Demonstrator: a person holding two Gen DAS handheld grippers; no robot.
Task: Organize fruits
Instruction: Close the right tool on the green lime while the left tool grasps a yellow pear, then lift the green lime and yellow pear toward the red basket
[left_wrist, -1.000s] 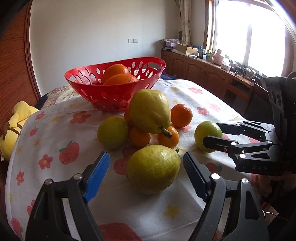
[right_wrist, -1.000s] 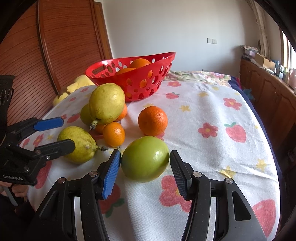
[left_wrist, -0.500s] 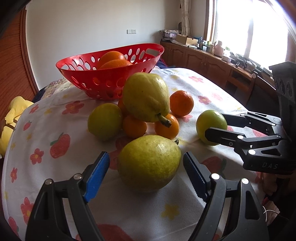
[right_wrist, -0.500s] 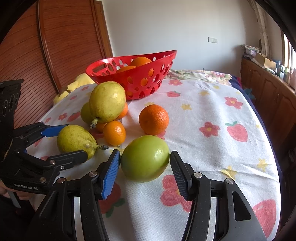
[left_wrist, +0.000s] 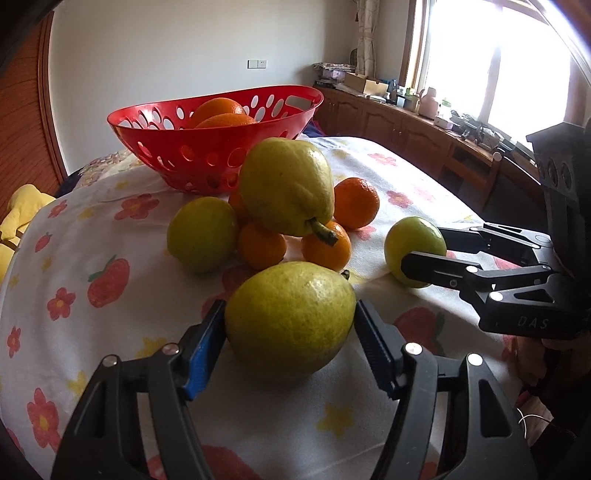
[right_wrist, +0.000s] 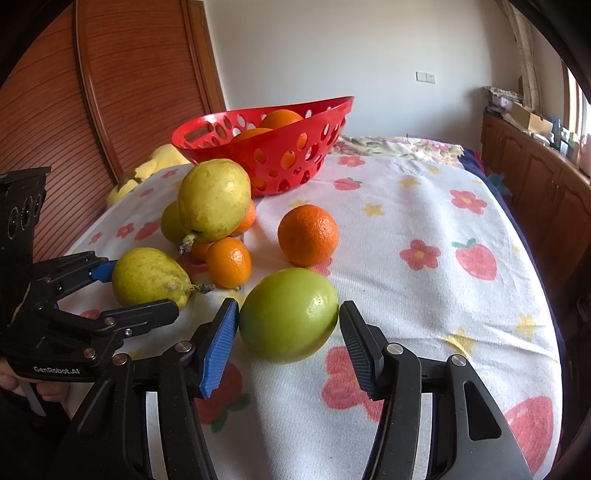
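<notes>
A yellow-green pear (left_wrist: 288, 317) lies on the flowered cloth between the pads of my left gripper (left_wrist: 282, 325). Its jaws are closing and both pads touch the pear's sides. The right wrist view shows the same pear (right_wrist: 147, 275) inside the left gripper (right_wrist: 136, 288). My right gripper (right_wrist: 288, 317) is shut on a round green fruit (right_wrist: 290, 314) that rests on the cloth. From the left wrist view, that green fruit (left_wrist: 413, 247) sits in the right gripper (left_wrist: 424, 247). A red basket (left_wrist: 221, 158) with oranges in it stands behind.
In front of the basket is a pile: a big pear (left_wrist: 286, 186) on top of small oranges (left_wrist: 262, 245), with a green fruit (left_wrist: 201, 232) to its left. A larger orange (right_wrist: 308, 234) sits alone. Wooden cabinets (left_wrist: 424, 136) line the right wall.
The left gripper's jaws have come in onto the pear, which now fills the gap between the pads. The right gripper and its green fruit have stayed put.
</notes>
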